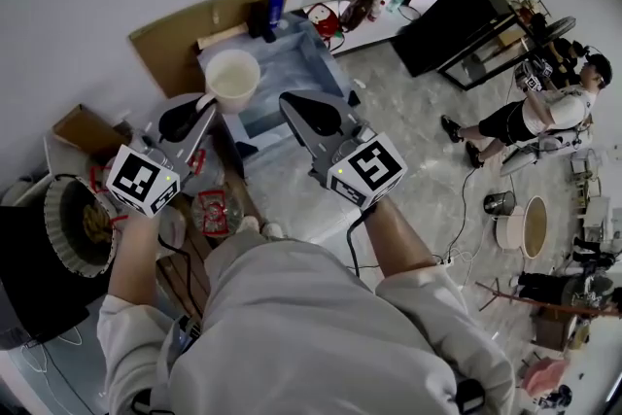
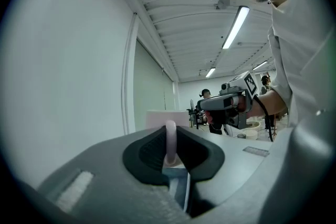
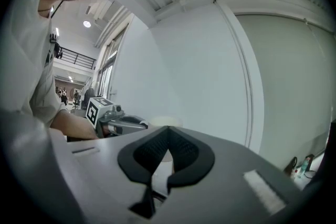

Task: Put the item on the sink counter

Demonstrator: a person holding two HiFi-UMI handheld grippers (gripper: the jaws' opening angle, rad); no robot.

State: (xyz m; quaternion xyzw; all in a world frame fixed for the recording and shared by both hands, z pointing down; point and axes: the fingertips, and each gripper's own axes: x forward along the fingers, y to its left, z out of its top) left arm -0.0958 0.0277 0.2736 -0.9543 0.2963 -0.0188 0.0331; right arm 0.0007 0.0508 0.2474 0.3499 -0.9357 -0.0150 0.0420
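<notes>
Surrounding the white cup (image 1: pixel 233 79): cardboard sheet (image 1: pixel 185 30), blue bin (image 1: pixel 309 49), red packet (image 1: pixel 212 213).

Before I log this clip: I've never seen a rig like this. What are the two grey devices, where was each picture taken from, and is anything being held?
There is no robot arm here. A person holds a two-jaw gripper in each hand, and the cubes with square markers are part of the grippers. The head view comes from a camera on the person's head, looking steeply down. The two gripper views come from cameras riding on each gripper, looking along its jaws. The left gripper is shut on a thin edge of a white cup; I cannot tell whether that edge is rim or handle. The right gripper has its jaws together, with nothing between them. Below lie a pale blue box, a cardboard sheet and a red packet.
</notes>
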